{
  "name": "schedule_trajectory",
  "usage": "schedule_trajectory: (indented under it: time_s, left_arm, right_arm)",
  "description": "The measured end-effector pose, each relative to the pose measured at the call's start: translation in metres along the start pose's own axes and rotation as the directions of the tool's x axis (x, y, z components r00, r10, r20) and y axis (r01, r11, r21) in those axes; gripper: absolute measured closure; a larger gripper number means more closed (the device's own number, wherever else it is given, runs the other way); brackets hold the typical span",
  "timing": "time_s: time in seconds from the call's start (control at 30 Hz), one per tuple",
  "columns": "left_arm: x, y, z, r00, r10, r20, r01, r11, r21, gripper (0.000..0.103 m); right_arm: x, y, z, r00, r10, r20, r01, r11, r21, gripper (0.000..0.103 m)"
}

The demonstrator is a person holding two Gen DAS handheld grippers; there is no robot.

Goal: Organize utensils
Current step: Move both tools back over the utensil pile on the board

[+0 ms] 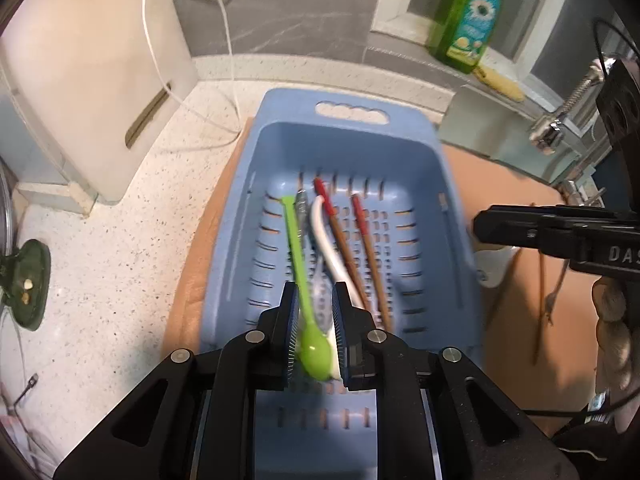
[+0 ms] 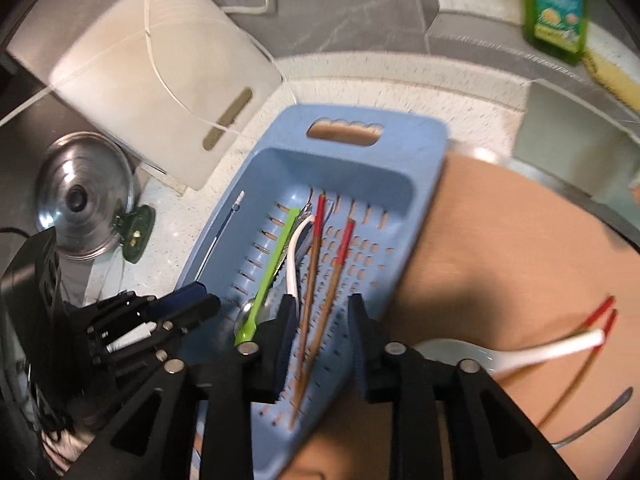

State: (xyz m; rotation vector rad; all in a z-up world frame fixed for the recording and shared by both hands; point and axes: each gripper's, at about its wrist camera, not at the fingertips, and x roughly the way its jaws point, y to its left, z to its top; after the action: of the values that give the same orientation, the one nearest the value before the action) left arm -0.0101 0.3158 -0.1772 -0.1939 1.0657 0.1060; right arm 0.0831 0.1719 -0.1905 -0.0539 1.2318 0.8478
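A blue slotted basket (image 1: 404, 148) (image 2: 420, 184) sits on a tan mat (image 2: 520, 248). In it lie a green spoon (image 1: 298, 256) (image 2: 272, 264), a white spoon (image 1: 326, 240) (image 2: 294, 252), a metal utensil (image 1: 302, 206) and two red-tipped chopsticks (image 1: 370, 252) (image 2: 336, 268). My left gripper (image 1: 314, 308) is open over the basket, its fingers either side of the green spoon's bowl. My right gripper (image 2: 320, 320) is open above the chopsticks, at the basket's near edge. On the mat to the right lie another white spoon (image 2: 532, 354), two chopsticks (image 2: 596, 316) and a metal fork (image 2: 600, 416).
A white appliance (image 1: 92, 80) with a cord stands at the back left on the speckled counter (image 1: 120, 260). A steel pot lid (image 2: 84, 204) and a green clip (image 1: 28, 284) lie at the left. A green dish-soap bottle (image 1: 468, 16) and a faucet (image 1: 560, 120) are at the back right.
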Motion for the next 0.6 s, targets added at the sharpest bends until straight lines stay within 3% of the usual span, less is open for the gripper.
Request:
schedule_trajectory:
  time_s: [0.13, 0.3, 0.4, 0.6]
  left_arm:
    - [-0.014, -0.021, -0.003, 0.999, -0.010, 0.030, 0.010, 1.000, 0.023, 0.088]
    - [-0.024, -0.057, -0.009, 0.998, -0.042, 0.051, 0.039, 0.997, 0.063, 0.087]
    - [-0.027, -0.086, -0.014, 0.996, -0.077, 0.051, 0.071, 0.991, 0.109, 0.087]
    - [-0.021, -0.147, -0.025, 0.989, -0.148, 0.020, 0.141, 0.971, 0.194, 0.082]
  right_arm:
    - [-0.041, -0.028, -0.018, 0.993, 0.035, 0.114, -0.037, 0.999, 0.023, 0.053]
    - [-0.085, -0.057, -0.041, 0.980, 0.023, 0.197, -0.018, 0.999, -0.029, 0.048]
    - [-0.106, -0.086, -0.055, 0.981, 0.015, 0.195, -0.014, 1.000, -0.007, 0.036]
    - [-0.128, -0.145, -0.080, 0.983, -0.116, 0.144, 0.104, 0.990, 0.092, 0.036]
